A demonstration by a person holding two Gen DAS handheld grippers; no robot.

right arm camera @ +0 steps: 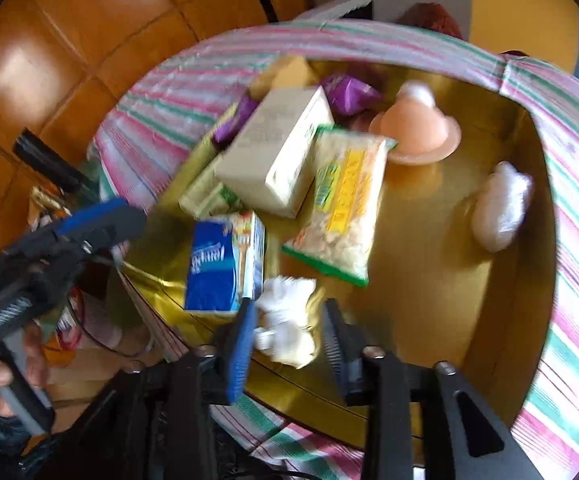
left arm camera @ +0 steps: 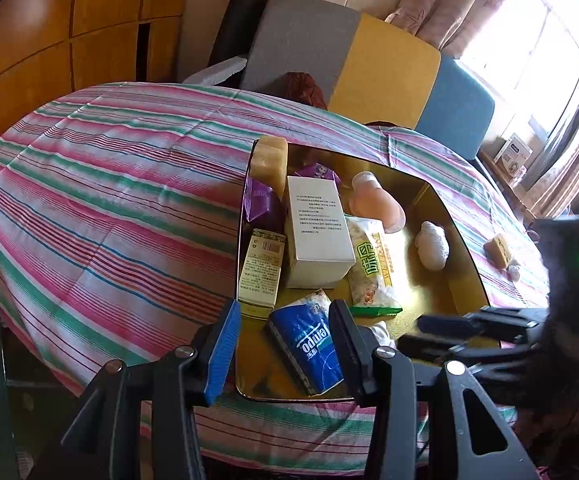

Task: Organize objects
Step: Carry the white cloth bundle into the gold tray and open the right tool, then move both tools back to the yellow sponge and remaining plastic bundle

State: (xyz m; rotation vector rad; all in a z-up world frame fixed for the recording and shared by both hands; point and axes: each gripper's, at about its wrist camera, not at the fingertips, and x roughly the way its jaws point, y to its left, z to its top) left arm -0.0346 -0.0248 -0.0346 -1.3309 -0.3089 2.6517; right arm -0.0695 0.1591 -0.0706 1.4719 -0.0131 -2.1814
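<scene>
A gold tray [left arm camera: 445, 284] on the striped table holds a white box [left arm camera: 319, 232], a blue tissue pack [left arm camera: 307, 346], a yellow snack bag [left arm camera: 369, 268], purple packets [left arm camera: 261, 200], a pink silicone piece [left arm camera: 377, 204] and a white wrapped lump [left arm camera: 433, 246]. My left gripper [left arm camera: 283, 356] is open above the tissue pack at the tray's near edge. My right gripper [right arm camera: 289, 344] is open around a crumpled white and yellow wrapper [right arm camera: 289, 320] lying in the tray [right arm camera: 429, 280]. The right gripper also shows in the left wrist view [left arm camera: 437, 332].
A small sponge-like block [left arm camera: 497, 250] and a white bit lie on the striped cloth [left arm camera: 109, 200] right of the tray. A grey, yellow and blue sofa [left arm camera: 369, 60] stands behind the table. Wooden cabinets are at the left, a window at the right.
</scene>
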